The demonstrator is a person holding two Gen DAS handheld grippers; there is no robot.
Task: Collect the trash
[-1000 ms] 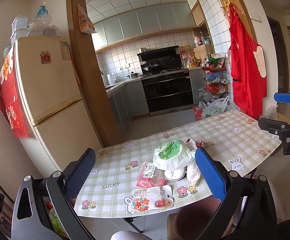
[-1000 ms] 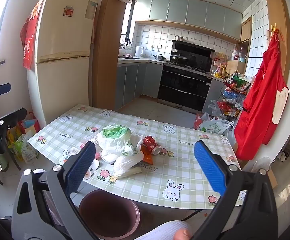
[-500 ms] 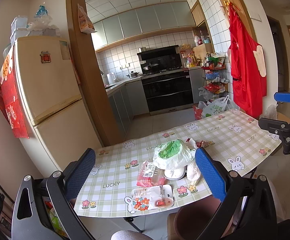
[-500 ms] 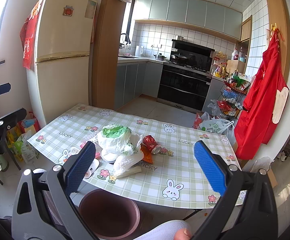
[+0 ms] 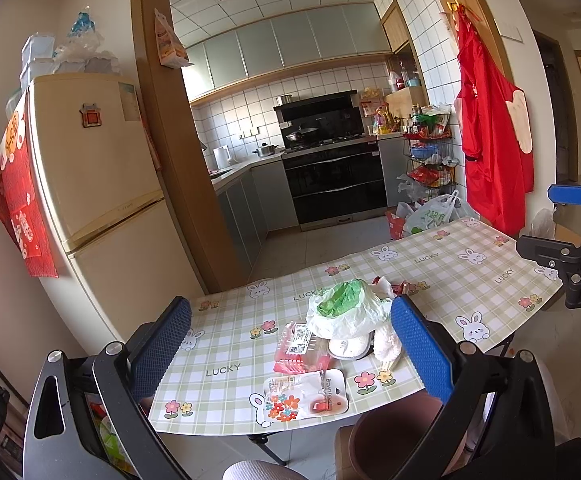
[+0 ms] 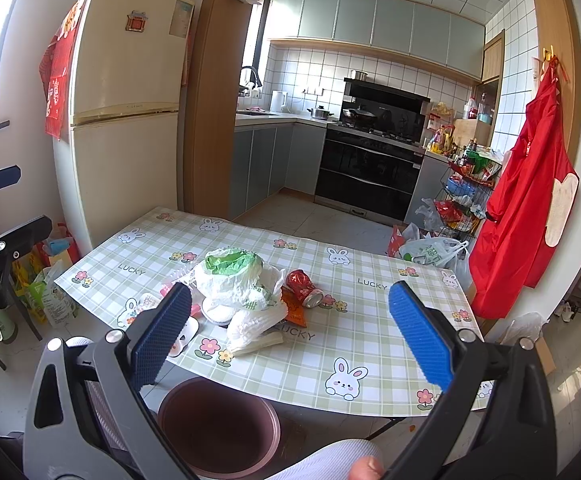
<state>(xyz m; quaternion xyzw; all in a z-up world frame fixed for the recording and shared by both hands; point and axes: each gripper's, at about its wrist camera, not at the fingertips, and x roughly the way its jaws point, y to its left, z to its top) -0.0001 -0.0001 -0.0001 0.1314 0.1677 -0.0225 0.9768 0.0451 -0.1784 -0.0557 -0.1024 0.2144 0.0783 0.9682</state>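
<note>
Trash lies in a heap on the checked table (image 5: pixel 486 276) (image 6: pixel 374 320): a white plastic bag with green inside (image 5: pixel 346 312) (image 6: pixel 234 272), a crushed red can (image 6: pixel 303 287), a pink plastic tray (image 5: pixel 299 346), a flat printed blister pack (image 5: pixel 304 398) and a crumpled white bag (image 6: pixel 256 324). A brown bin (image 6: pixel 218 424) (image 5: pixel 394 436) stands on the floor at the table's near edge. My left gripper (image 5: pixel 290 354) is open and held back from the heap. My right gripper (image 6: pixel 290 334) is open too, above the bin, with nothing between its fingers.
A cream fridge (image 5: pixel 102 200) stands left of the table and a wooden pillar (image 5: pixel 174 152) behind it. Bags of groceries (image 6: pixel 46 292) sit on the floor at the left. A red apron (image 6: pixel 526 216) hangs on the right wall. A person's knee (image 6: pixel 330 460) is below.
</note>
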